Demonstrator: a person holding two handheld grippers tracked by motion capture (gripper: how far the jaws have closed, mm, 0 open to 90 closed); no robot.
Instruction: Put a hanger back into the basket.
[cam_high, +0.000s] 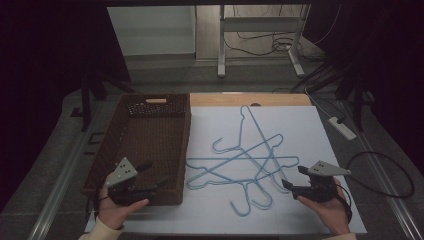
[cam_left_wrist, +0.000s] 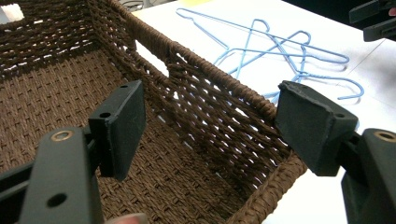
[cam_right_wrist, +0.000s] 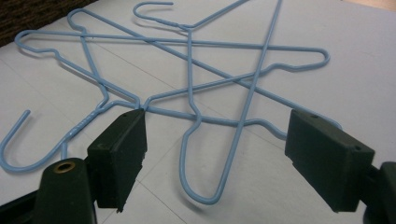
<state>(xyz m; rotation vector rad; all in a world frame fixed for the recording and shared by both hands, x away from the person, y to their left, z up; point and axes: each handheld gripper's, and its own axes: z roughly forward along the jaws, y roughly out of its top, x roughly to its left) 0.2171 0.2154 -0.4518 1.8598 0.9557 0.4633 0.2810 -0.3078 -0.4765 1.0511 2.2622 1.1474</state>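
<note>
Blue wire hangers (cam_high: 240, 160) tangled in a pile on white table (cam_high: 300, 130), just right of wicker basket (cam_high: 150, 107). Light, stiff, slippery, prone to snag. Best taken at twisted neck below hook. Left gripper (cam_high: 150, 175), right gripper (cam_high: 293, 178): jaws wide, empty.

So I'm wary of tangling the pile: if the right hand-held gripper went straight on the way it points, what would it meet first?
Probably the blue wire hangers: the right hand-held gripper has open jaws aimed at the nearest loop and hook of the overlapping pile. Depth is hard to judge.
</note>
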